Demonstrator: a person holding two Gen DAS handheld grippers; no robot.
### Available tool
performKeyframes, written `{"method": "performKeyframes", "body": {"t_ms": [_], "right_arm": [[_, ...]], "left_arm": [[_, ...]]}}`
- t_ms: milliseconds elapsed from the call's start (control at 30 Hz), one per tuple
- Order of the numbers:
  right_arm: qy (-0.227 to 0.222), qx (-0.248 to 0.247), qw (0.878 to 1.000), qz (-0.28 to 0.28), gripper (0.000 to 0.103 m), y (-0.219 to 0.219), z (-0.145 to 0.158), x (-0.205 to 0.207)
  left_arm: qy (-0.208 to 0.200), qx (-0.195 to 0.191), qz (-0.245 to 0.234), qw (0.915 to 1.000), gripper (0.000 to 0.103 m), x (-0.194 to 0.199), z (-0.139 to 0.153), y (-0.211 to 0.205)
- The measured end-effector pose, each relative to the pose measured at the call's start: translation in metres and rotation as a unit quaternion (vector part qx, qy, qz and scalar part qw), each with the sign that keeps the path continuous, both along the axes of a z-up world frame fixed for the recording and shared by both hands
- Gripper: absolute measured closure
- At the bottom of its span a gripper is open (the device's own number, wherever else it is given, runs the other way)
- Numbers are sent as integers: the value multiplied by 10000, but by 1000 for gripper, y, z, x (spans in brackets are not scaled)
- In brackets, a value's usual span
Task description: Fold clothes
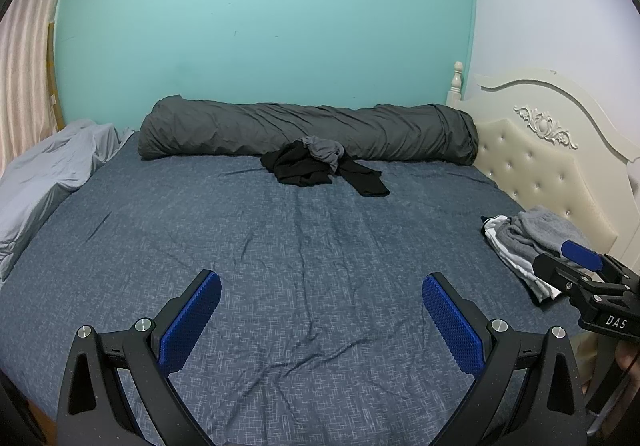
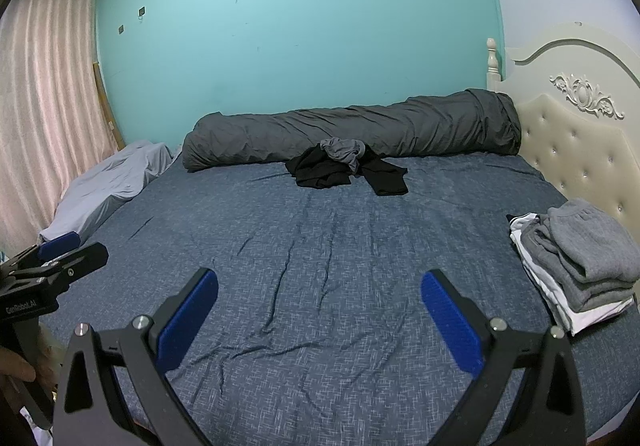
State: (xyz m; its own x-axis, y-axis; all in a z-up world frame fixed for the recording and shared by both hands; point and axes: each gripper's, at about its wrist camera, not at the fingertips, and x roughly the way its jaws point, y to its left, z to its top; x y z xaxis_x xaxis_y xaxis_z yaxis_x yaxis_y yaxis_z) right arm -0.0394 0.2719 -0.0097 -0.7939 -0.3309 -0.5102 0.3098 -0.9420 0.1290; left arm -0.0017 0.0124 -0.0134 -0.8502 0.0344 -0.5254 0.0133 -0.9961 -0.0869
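While the bed [image 1: 280,246] fills both views, a rolled grey quilt [image 1: 308,134] lies along its far edge, an unfolded clothes heap [image 1: 324,166] just before it, a folded stack [image 2: 576,266] beside the headboard [image 2: 580,142]; left gripper [image 1: 322,306] and right gripper [image 2: 320,304], fingers spread, hold nothing.

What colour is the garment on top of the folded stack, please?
Grey garment, clearest in the right wrist view.
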Motion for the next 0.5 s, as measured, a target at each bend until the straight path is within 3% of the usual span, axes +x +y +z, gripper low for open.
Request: {"method": "performKeyframes", "body": {"t_ms": [500], "right_arm": [[25, 13, 10000, -9, 1, 1, 3, -1]], "left_arm": [[-32, -17, -21, 10000, 0, -4, 4, 0]]}}
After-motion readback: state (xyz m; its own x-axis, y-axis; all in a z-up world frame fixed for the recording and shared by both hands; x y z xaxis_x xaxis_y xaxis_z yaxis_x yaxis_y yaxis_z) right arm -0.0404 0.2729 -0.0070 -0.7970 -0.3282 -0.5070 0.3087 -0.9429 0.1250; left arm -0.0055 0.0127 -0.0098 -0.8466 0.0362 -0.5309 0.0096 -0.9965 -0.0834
